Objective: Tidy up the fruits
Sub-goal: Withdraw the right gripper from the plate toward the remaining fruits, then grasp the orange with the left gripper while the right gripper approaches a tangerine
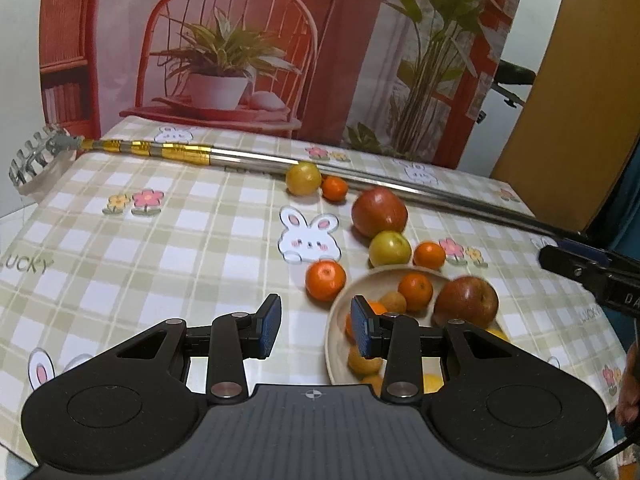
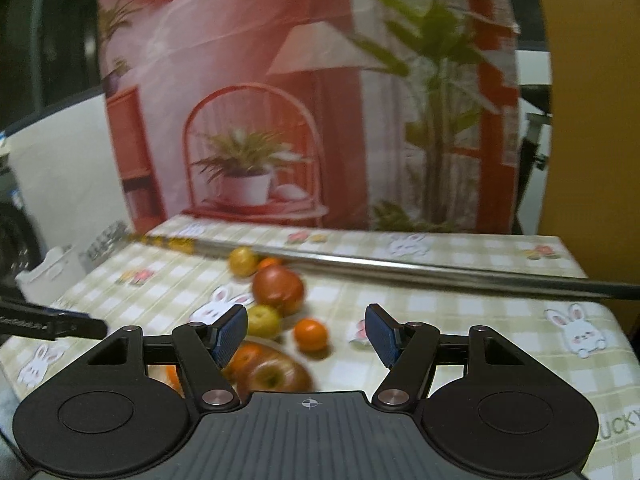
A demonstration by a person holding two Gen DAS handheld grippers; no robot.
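Observation:
A beige bowl sits on the checked tablecloth and holds a red apple, an orange and several smaller yellow and orange fruits. Outside it lie a big red apple, a green-yellow fruit, three small oranges and a yellow fruit. My left gripper stands open over the bowl's left rim, nothing between its pads. My right gripper is open above the table; the apple in the bowl shows below it, a small orange ahead.
A long metal telescopic rod with a rake-like head lies across the back of the table. A printed backdrop stands behind it. The right gripper's body shows at the right edge of the left wrist view.

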